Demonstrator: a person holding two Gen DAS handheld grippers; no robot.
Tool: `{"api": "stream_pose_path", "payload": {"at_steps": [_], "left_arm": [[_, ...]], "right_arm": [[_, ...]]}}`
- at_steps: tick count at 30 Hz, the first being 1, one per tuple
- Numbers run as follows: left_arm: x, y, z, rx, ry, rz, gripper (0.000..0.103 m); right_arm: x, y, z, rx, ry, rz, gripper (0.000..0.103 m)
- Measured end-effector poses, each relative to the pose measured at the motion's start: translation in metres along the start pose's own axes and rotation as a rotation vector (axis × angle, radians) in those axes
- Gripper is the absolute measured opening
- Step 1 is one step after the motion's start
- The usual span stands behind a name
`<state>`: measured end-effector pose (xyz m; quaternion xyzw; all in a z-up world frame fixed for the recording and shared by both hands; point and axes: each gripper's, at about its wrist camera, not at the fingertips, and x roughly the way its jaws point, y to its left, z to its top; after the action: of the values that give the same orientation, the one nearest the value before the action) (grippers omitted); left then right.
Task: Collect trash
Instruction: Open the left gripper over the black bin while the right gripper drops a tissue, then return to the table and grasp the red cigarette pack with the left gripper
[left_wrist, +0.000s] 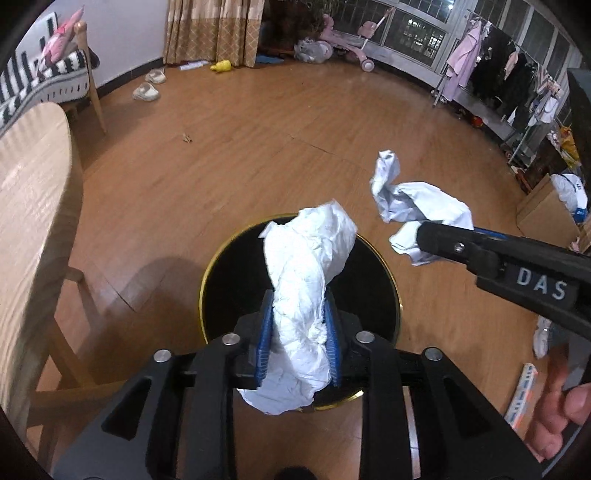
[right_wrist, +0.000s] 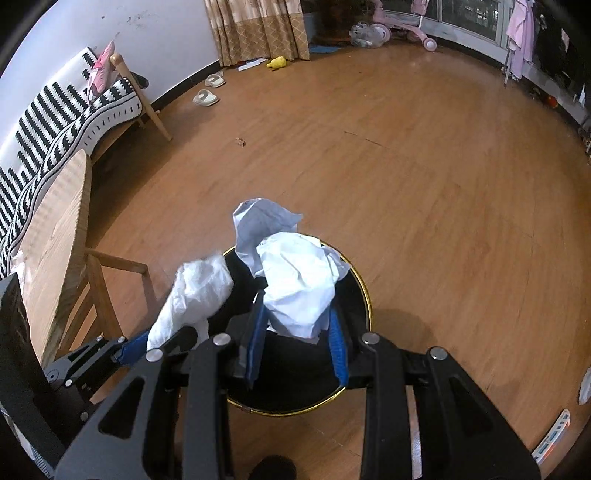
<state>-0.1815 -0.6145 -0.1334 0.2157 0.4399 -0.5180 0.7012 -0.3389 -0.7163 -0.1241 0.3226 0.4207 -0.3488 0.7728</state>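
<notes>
A black round bin with a gold rim (left_wrist: 207, 280) stands on the wooden floor below both grippers. My left gripper (left_wrist: 299, 299) hangs over its mouth, and its blue pads are shut on a white tissue wad (left_wrist: 306, 266) that sticks out above and below them. My right gripper (right_wrist: 297, 301) is shut on a crumpled sheet of white paper (right_wrist: 295, 280) above the bin rim (right_wrist: 364, 291). In the left wrist view the right gripper (left_wrist: 424, 229) comes in from the right with the paper (left_wrist: 417, 203) just right of the bin. The right wrist view shows the tissue (right_wrist: 195, 291) at the bin's left edge.
A wooden table (left_wrist: 33, 206) and a chair stand close on the left. A small brown scrap (left_wrist: 187, 138) lies on the floor farther out. Slippers (left_wrist: 146, 91), a yellow toy (left_wrist: 221, 66), a clothes rack (left_wrist: 498, 74) and a cardboard box (left_wrist: 546, 210) line the room's edges. A person's hand (left_wrist: 554, 406) shows at lower right.
</notes>
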Motion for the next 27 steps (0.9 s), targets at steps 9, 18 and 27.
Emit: {"api": "stream_pose_path", "payload": {"at_steps": [9, 18, 27], "left_arm": [[-0.018, -0.006, -0.003, -0.005, -0.03, -0.014, 0.071], [-0.082, 0.001, -0.02, -0.01, -0.084, -0.051, 0.078], [-0.181, 0.055, -0.045, -0.066, -0.186, 0.026, 0.094]], "right_arm": [[0.001, -0.001, 0.002, 0.01, 0.008, 0.004, 0.031], [0.005, 0.014, 0.005, -0.006, 0.028, 0.002, 0.032], [-0.016, 0.065, 0.009, -0.027, -0.038, 0.005, 0.084]]}}
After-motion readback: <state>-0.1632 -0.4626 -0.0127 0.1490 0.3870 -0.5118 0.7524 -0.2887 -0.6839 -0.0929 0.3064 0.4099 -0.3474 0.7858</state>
